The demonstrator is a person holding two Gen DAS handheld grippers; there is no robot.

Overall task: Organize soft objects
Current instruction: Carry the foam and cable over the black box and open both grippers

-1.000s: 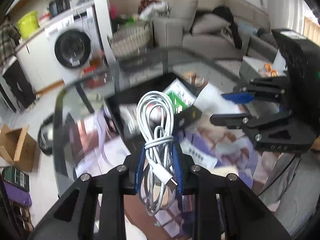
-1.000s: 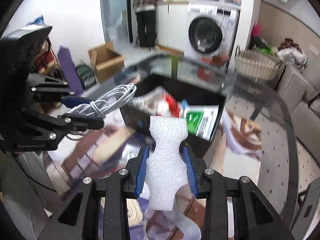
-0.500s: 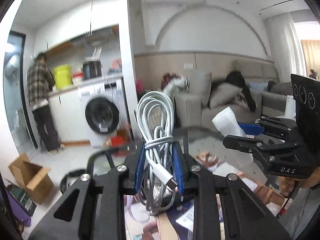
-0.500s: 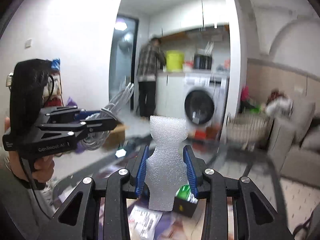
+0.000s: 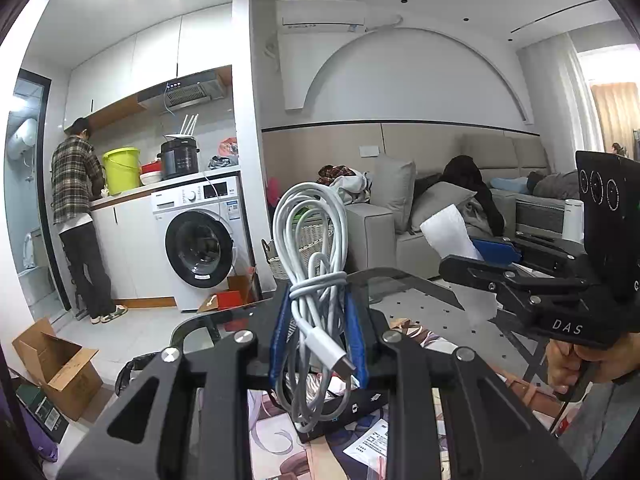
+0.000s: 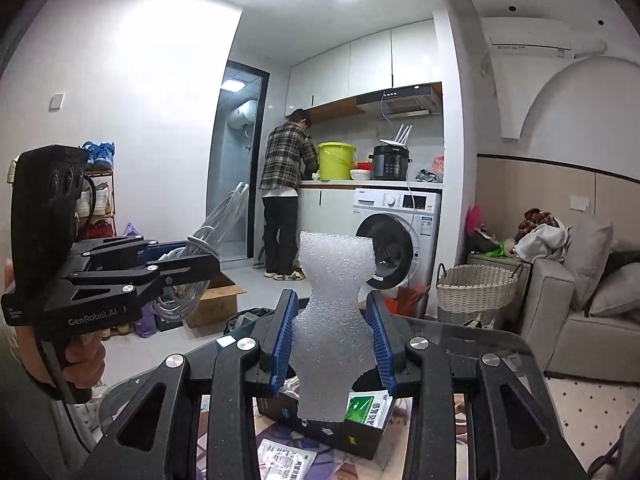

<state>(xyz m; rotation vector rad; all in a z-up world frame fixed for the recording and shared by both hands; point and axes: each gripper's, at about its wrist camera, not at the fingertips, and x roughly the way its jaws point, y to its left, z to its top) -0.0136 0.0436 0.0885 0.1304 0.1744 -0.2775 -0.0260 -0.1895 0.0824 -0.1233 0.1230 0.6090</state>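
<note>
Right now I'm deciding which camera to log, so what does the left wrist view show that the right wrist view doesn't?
Only the left wrist view shows the cable's USB plug, the white coiled cable head-on in the left gripper, and the black clothing on the sofa.

Only the right wrist view shows the white foam piece head-on in the right gripper, the shoe rack, and the green packet in the black box.

Both show the washing machine, the yellow bucket, the person in plaid and the wicker basket.
</note>
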